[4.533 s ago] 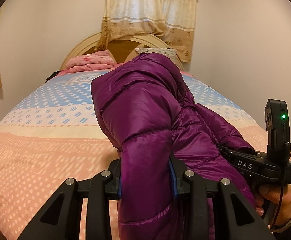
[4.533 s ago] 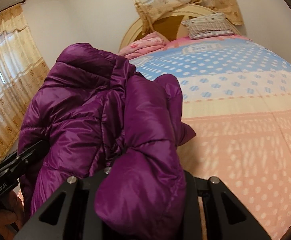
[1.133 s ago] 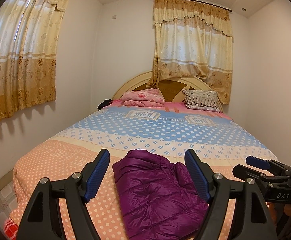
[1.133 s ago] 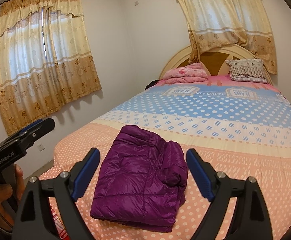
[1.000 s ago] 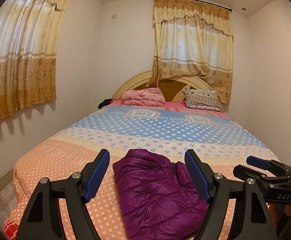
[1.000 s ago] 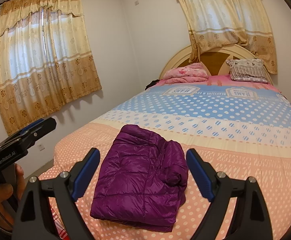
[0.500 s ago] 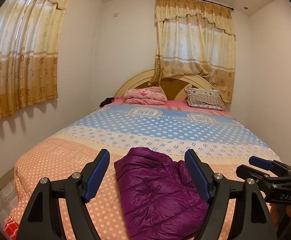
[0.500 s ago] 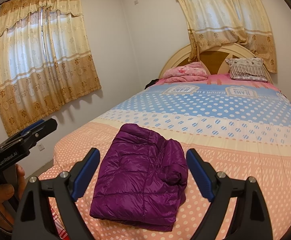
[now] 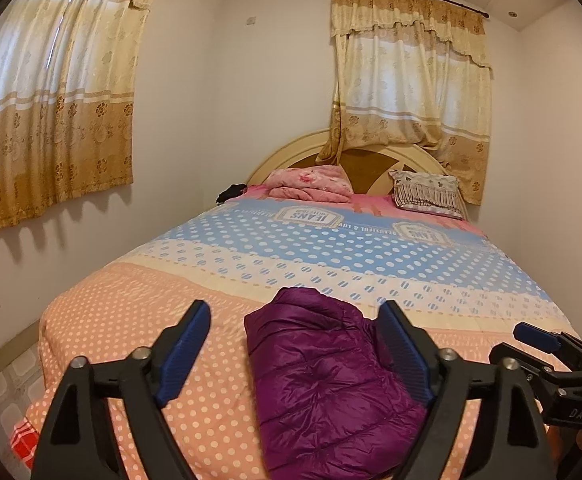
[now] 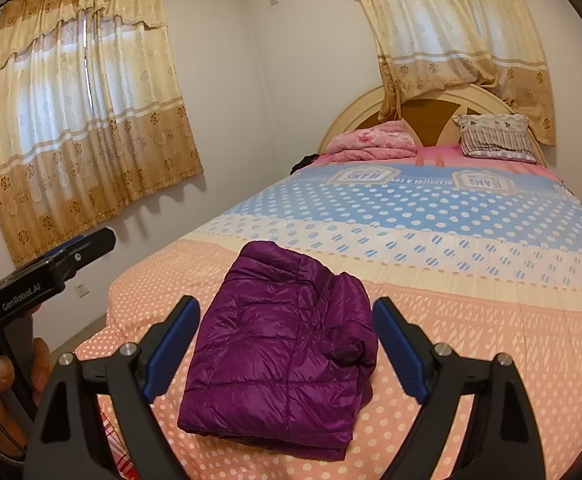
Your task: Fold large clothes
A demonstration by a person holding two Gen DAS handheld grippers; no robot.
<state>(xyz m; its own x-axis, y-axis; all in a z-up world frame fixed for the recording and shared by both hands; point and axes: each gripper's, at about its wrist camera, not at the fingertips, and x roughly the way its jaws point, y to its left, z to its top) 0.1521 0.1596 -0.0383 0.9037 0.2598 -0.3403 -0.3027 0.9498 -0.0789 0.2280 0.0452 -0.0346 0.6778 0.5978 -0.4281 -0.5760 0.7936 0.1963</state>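
We note the purple puffer jacket (image 10: 283, 328) folded on the near end of the bed (image 10: 471, 280). Left claw (image 9: 295, 344) empty, jaws opening, jacket beyond them. Right claw (image 10: 287, 344) wide, empty, jacket just beyond, untouched.

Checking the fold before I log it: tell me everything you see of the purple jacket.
The jacket is a glossy purple quilted puffer, folded into a compact, roughly rectangular bundle with stacked layers at its near edge and a rounded bulge on its right side. It lies flat on the bed's orange dotted cover, near the foot. Nothing else touches it.
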